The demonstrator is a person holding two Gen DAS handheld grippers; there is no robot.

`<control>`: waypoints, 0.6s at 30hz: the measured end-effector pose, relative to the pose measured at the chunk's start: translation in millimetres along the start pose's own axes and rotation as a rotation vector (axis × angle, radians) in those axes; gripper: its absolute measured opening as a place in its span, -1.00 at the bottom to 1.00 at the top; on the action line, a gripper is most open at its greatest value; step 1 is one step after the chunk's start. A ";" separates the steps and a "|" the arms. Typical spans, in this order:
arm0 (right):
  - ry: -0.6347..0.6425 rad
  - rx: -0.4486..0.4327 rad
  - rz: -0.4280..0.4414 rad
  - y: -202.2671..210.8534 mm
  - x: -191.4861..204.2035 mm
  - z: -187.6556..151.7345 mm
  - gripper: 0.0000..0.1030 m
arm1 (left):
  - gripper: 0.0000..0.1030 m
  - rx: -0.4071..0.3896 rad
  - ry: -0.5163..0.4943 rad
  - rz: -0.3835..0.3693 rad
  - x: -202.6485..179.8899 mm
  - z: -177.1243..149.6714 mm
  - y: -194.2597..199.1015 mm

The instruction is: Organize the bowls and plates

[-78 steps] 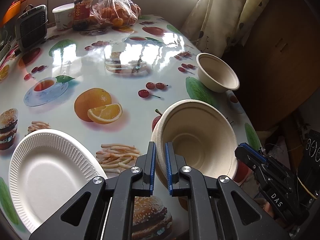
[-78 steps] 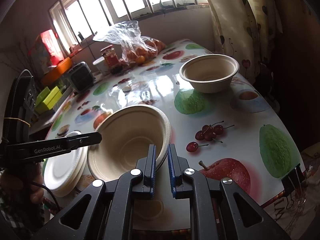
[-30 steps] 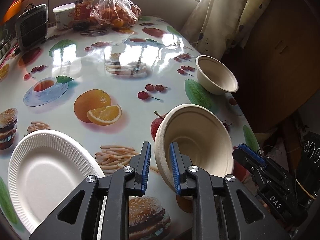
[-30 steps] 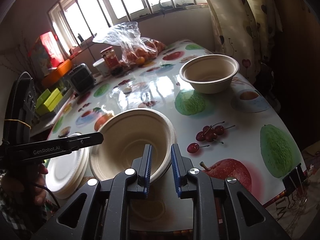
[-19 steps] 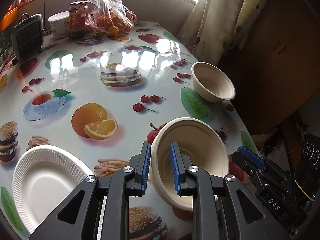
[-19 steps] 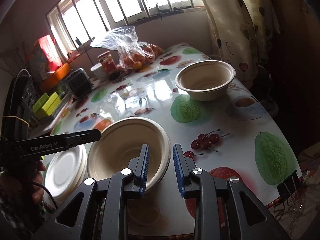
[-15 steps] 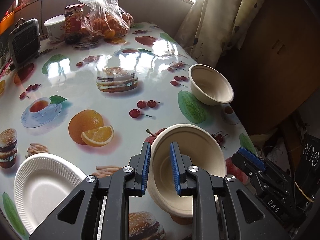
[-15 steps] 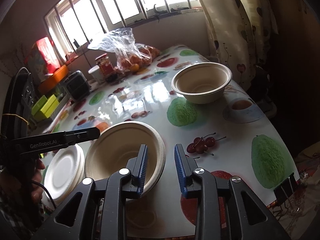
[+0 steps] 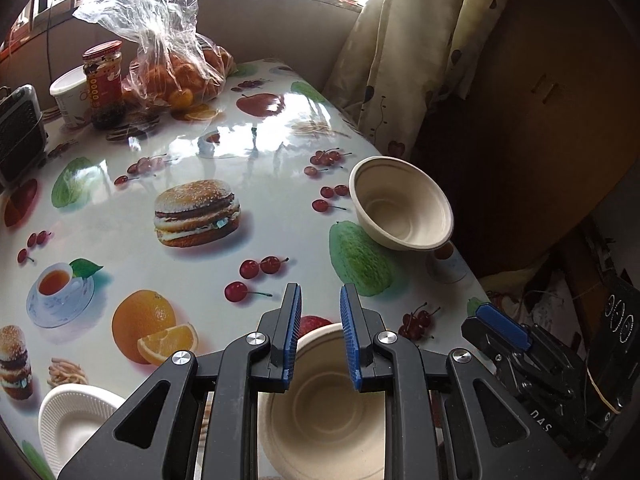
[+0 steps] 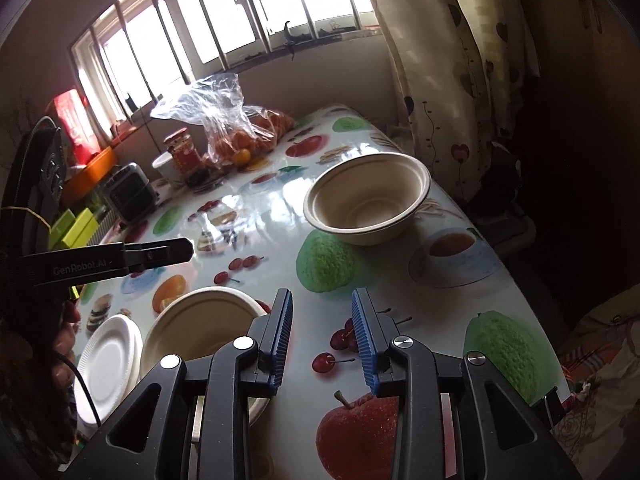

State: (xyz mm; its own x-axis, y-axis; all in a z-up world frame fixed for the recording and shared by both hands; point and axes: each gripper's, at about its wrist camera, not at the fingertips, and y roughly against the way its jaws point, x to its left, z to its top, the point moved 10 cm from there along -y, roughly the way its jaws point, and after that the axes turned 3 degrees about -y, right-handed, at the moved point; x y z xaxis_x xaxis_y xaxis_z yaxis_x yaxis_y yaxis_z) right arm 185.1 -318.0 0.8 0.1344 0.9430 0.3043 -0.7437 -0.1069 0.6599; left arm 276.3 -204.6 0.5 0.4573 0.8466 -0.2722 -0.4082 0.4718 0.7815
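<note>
A beige paper bowl (image 9: 320, 412) sits on the table's near edge, below my open, empty left gripper (image 9: 320, 340); it also shows in the right wrist view (image 10: 200, 328), just left of my open, empty right gripper (image 10: 322, 340). A second beige bowl (image 9: 400, 210) stands at the table's right edge, farther off (image 10: 368, 200). White paper plates (image 9: 76, 420) lie stacked at the near left (image 10: 106, 360). The left gripper's body (image 10: 104, 260) hangs above them in the right wrist view; the right gripper's body (image 9: 520, 352) shows at the right in the left wrist view.
The table (image 9: 260, 160) has a glossy fruit-print cloth. At its far end are a bag of oranges (image 9: 176, 64), a red-lidded jar (image 9: 102, 80), a white tub (image 9: 70, 94) and a small grey appliance (image 9: 18, 136). A curtain (image 9: 400, 60) hangs at the right.
Both grippers let go of the near bowl's rim, opened and lifted back. The bowl now rests flat on the table beneath them.
</note>
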 end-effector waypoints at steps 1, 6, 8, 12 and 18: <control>-0.003 -0.001 -0.005 -0.9 -2.8 1.7 -0.41 | -0.59 -0.001 -0.003 -0.004 -0.8 3.2 -1.4; -0.012 -0.011 -0.037 -6.0 -17.3 13.8 -0.39 | -0.59 0.002 -0.027 -0.018 -3.7 20.9 -9.9; -0.022 -0.017 -0.047 -8.2 -25.1 20.0 -0.37 | -0.59 -0.002 -0.041 -0.005 -1.9 29.5 -12.0; -0.037 -0.021 -0.067 -13.7 -36.1 29.4 -0.36 | -0.59 -0.005 -0.063 -0.007 -1.6 44.1 -17.8; -0.034 -0.021 -0.098 -21.2 -45.7 40.3 -0.36 | -0.59 -0.003 -0.081 -0.013 -4.3 62.3 -32.8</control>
State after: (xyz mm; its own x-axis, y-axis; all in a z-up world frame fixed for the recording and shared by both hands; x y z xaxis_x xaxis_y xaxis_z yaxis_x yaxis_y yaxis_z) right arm 221.1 -371.6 0.7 0.2290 0.9374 0.2626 -0.7396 -0.0078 0.6730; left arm 337.0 -239.0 11.0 0.5246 0.8180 -0.2358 -0.4046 0.4832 0.7764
